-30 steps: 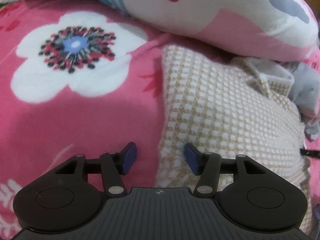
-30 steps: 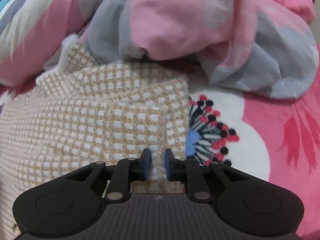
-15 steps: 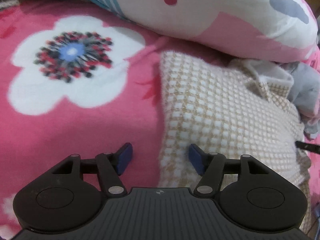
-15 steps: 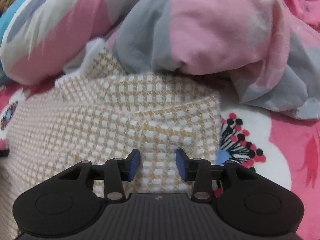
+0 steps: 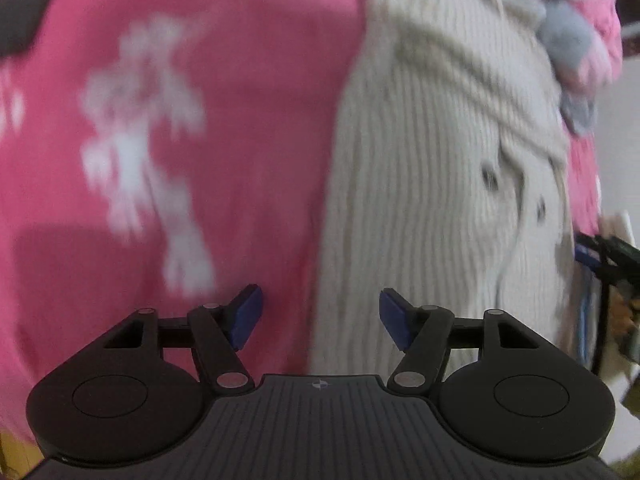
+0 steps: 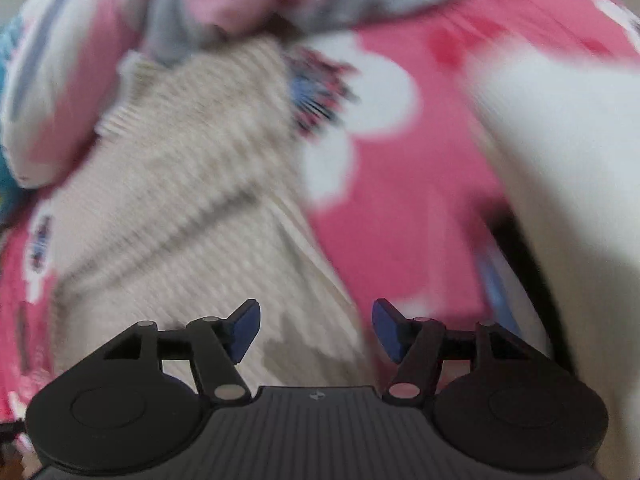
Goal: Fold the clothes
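A beige checked knit garment [image 5: 440, 200] lies flat on a pink flowered blanket [image 5: 200, 120]; motion blur smears both views. My left gripper [image 5: 320, 316] hangs open above the garment's left edge, one blue pad over the blanket and one over the knit, with nothing pinched. In the right wrist view the garment [image 6: 180, 200] fills the left half. My right gripper [image 6: 316, 328] is over its lower right edge, and its jaws are opening with only loose knit below the gap. Two dark buttons [image 5: 490, 176] show near the garment's right side.
Pink, white and grey bedding [image 6: 240, 0] is heaped along the garment's far side. A big white blurred shape [image 6: 560, 200] fills the right of the right wrist view. A dark object with blue parts [image 5: 600, 256] shows at the left wrist view's right edge.
Both grippers have swept back along the garment toward its near end, and both views are now blurred. The right jaws have gone from nearly shut to wide apart. The left jaws have widened a little.
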A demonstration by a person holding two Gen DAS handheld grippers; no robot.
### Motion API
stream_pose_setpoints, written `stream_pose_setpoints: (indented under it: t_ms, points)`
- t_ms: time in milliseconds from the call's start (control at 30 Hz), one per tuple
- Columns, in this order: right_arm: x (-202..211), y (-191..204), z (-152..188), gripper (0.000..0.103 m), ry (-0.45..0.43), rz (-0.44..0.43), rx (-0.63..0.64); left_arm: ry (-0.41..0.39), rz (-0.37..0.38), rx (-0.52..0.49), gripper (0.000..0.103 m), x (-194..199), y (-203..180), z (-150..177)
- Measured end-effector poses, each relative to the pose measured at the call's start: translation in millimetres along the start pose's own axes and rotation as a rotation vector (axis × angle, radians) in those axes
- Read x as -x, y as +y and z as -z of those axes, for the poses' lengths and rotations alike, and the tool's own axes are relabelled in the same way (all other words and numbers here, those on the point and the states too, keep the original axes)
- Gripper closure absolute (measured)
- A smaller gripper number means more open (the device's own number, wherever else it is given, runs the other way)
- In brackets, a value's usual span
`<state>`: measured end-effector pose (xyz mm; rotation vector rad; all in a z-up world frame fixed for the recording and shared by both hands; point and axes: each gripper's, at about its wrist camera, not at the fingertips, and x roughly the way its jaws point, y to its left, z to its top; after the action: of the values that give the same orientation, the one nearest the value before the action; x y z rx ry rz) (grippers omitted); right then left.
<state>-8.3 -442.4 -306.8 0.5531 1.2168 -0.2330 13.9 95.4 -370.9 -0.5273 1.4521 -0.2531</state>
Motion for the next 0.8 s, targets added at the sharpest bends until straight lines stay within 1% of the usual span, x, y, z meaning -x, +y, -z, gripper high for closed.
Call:
stream_pose_setpoints:
  t_ms: [67, 133, 167, 200, 300, 367, 400, 433, 467, 533, 600, 667, 733, 800]
  points:
    - [-10.6, -15.8, 14.4, 0.037, 0.017, 0.013, -0.038, -0.001, -0.001, -0.019, 0.038, -4.2, -0.4, 12.9]
    - [-17.5, -23.3, 26.4, 0.036, 0.020, -0.005, -0.027, -0.002, 0.005, -0.017, 0.039, -6.0, 0.0, 23.1]
    - [-14.7, -21.9, 32.5, 0.036, 0.009, -0.010, -0.010, -0.001, 0.013, -0.009, 0.039, -5.5, 0.0, 25.9]
    - [-11.6, -20.9, 38.8, 0.036, 0.019, -0.015, -0.014, 0.003, 0.020, -0.010, 0.039, -4.8, -0.3, 28.4]
    - [0.1, -24.2, 69.3, 0.036, 0.082, -0.066, -0.068, 0.031, 0.033, -0.048, 0.040, -3.9, -5.2, 38.4]
    - [3.6, -27.1, 96.0, 0.038, 0.124, -0.070, -0.105, 0.060, 0.049, -0.088, 0.040, -6.9, -9.6, 43.0]
    - [4.2, -28.7, 108.2, 0.039, 0.141, -0.077, -0.125, 0.102, 0.066, -0.104, 0.048, -11.5, -12.2, 45.6]
    - [5.2, -29.6, 118.2, 0.042, 0.151, -0.086, -0.142, 0.160, 0.087, -0.116, 0.051, -17.9, -15.0, 48.5]
    - [5.8, -30.1, 126.5, 0.043, 0.162, -0.104, -0.154, 0.195, 0.091, -0.134, 0.052, -23.2, -18.7, 54.1]
    - [8.6, -30.8, 134.6, 0.047, 0.167, -0.140, -0.162, 0.193, 0.062, -0.184, 0.052, -27.7, -27.3, 64.0]
    - [8.4, -34.6, 134.2, 0.050, 0.170, -0.155, -0.180, 0.174, 0.038, -0.190, 0.052, -30.4, -31.3, 67.0]
    - [5.7, -39.5, 130.6, 0.061, 0.172, -0.157, -0.198, 0.162, 0.024, -0.165, 0.052, -33.0, -32.1, 67.6]
    - [0.7, -43.3, 127.5, 0.062, 0.169, -0.153, -0.213, 0.152, 0.008, -0.149, 0.052, -35.3, -33.0, 69.5]
    - [0.2, -41.5, 132.1, 0.062, 0.154, -0.146, -0.200, 0.147, -0.022, -0.193, 0.051, -35.4, -40.3, 75.2]
